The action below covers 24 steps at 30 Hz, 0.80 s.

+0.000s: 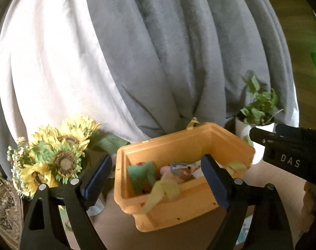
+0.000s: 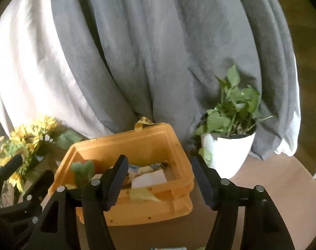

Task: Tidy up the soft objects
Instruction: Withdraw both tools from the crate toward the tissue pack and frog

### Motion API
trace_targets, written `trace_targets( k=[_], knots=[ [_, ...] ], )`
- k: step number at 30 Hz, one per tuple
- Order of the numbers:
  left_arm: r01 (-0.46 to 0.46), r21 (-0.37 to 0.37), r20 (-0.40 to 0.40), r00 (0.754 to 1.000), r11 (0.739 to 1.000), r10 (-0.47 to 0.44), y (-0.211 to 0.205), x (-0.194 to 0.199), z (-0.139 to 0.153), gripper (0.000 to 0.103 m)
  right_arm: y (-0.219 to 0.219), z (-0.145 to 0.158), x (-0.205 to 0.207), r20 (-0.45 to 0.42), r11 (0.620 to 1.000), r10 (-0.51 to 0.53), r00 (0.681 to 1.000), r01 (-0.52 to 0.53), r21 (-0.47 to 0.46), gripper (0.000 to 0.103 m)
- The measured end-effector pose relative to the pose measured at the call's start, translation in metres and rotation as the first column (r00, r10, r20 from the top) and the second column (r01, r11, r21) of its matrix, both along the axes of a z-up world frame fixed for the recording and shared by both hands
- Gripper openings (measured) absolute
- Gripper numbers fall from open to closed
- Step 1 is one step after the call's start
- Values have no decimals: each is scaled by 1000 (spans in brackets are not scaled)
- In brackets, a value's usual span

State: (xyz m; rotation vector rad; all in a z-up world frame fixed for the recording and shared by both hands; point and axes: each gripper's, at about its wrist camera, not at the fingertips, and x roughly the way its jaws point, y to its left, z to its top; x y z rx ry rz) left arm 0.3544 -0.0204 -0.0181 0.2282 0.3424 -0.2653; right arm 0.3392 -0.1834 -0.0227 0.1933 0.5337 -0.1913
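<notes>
Both the left gripper (image 1: 155,179) and the right gripper (image 2: 160,179) are held wide open, nothing between the fingers. Soft toys (image 1: 141,175) are piled in the orange bin (image 1: 178,214) on the surface, between sunflowers (image 1: 60,156) and a potted plant (image 2: 228,141).

Sunflowers (image 1: 53,156) and potted plant (image 2: 228,137) flank the bin (image 2: 137,214) (top open).

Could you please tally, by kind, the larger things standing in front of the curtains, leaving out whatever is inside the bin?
Orange plastic bin: 1
Potted plant in a white pot: 1
Sunflower bouquet: 1
Total: 3
</notes>
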Motion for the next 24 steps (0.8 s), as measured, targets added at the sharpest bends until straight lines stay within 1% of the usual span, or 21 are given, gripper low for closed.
trace_targets(
  k=[4,8,12,18,24],
  knots=[
    [22,-2,-13,1000,1000,-22,-5,-19,-3,88,-6,2,-24,-2,1000,-16,1000,16,-14,66],
    [39,20,-11,999,999,-39,-13,-40,-12,88,-12,0,-45,-12,999,-37,999,36,-38,66],
    [64,30,-35,997,997,-63,-22,-53,-22,88,-20,-6,-65,-33,998,-63,997,62,-34,66],
    [111,38,-97,990,993,-107,-31,-66,-44,88,-29,-22,-90,-88,996,-85,992,83,-27,66],
    [117,14,-189,975,993,-113,-36,-72,-67,88,-30,-39,-101,-148,998,-58,987,55,-25,66]
  ],
)
